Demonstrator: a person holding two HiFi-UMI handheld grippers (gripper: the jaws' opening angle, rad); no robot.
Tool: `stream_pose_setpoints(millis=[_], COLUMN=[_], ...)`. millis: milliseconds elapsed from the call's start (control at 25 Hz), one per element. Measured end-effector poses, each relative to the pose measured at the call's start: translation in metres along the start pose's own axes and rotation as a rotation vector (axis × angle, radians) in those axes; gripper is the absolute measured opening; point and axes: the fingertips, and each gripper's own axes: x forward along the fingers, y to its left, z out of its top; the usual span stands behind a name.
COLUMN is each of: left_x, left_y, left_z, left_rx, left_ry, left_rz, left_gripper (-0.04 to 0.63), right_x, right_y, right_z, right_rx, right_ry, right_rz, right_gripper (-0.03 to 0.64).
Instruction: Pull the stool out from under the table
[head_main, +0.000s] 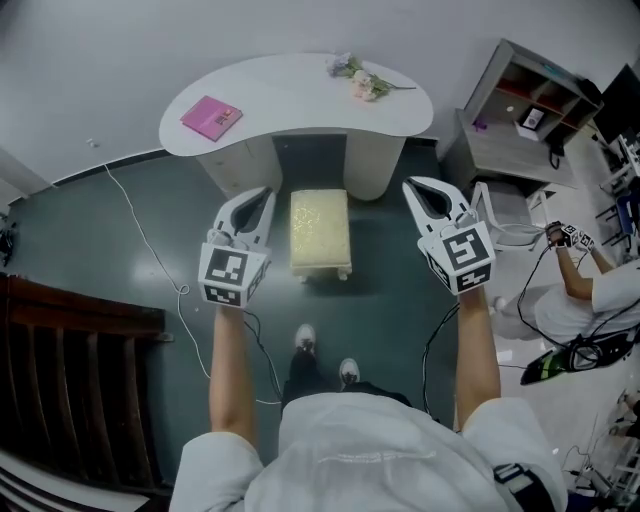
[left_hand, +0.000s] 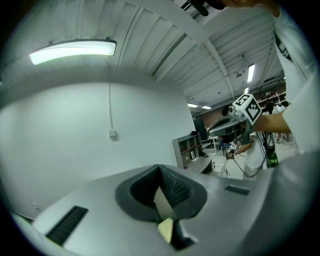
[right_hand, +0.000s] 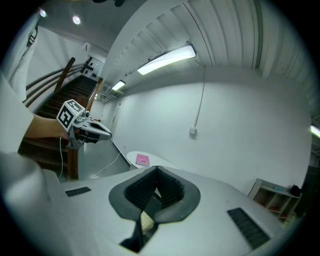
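Head view: stool (head_main: 320, 232) is on the floor in front of the counter (head_main: 290, 95). Its far end is just at the opening between the counter's two legs, and the rest is out in the open. Left gripper (head_main: 262, 195) and right gripper (head_main: 418, 188) are held either side of it, touching nothing. Only this view shows the stool whole, plus the flowers (head_main: 360, 82) next to the pink book (head_main: 211, 117) on the counter top, and a second person (head_main: 600, 290) at far right.

Left gripper view: fingers (left_hand: 172, 187) closed on each other, nothing between them. It points at bare wall (left_hand: 75, 150) under a ceiling light (left_hand: 72, 50). It catches the right gripper and a shelf unit (left_hand: 187, 150), but no counter top. A pale yellow sliver shows through the slot under the fingers; can't tell what it is.

Right gripper view: fingers (right_hand: 170, 187) closed too, empty. It picks up the counter edge with the pink book, the left gripper, and a staircase (right_hand: 65, 100) that the left gripper view doesn't show.
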Motion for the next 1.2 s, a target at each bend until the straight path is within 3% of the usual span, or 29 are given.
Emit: stream_pose_setpoints(millis=[160,440,1200], left_x=[-0.005,-0.012,-0.016], left_y=[-0.013,-0.020,-0.007], left_z=[0.023,0.056,0.062], left_rx=[0.007,0.104,0.132], left_ry=[-0.027,-0.029,-0.020], left_rz=[0.008,0.028,0.041], left_gripper=[0.018,0.018,0.018], right_x=[-0.014,-0.021,-0.009], right_y=[-0.002,-0.011,-0.001], right_z=[0.013,0.037,0.056], right_rx=[-0.019,-0.038,-0.081], right_ry=[-0.014,-0.066,-0.074], right_rz=[0.014,0.009,0.028], right_gripper=[0.015,0.015,0.015])
